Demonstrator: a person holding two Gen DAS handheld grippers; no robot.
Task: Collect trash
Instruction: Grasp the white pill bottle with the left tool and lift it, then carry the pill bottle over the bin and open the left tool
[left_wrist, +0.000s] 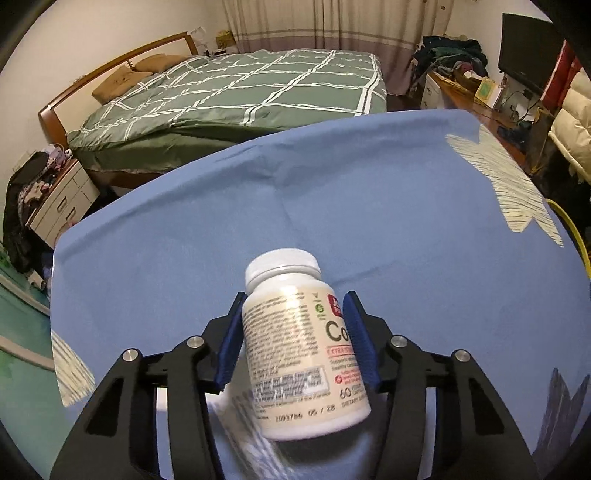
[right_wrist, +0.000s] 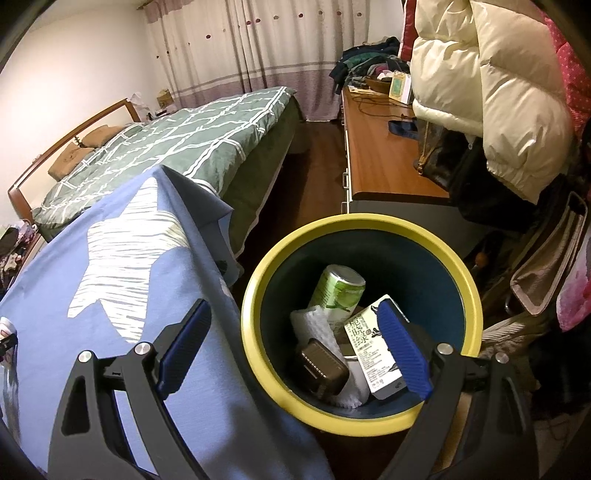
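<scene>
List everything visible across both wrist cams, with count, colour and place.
pill bottle: 1, white with white cap, between left gripper pads
tablecloth: 1, blue with pale star prints, over table
bin: 1, yellow rim, dark inside, beside table
can: 1, green, in bin
carton: 1, white and green, in bin
dark box: 1, in bin
bed: 1, green checked cover, behind table
left gripper: shut on bottle
right gripper: open, over bin edge

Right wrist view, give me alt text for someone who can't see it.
The open right gripper hovers over a yellow-rimmed trash bin holding a green can, a white carton, a dark box and white wrap. A blue star-print cloth lies left, a bed behind.
</scene>
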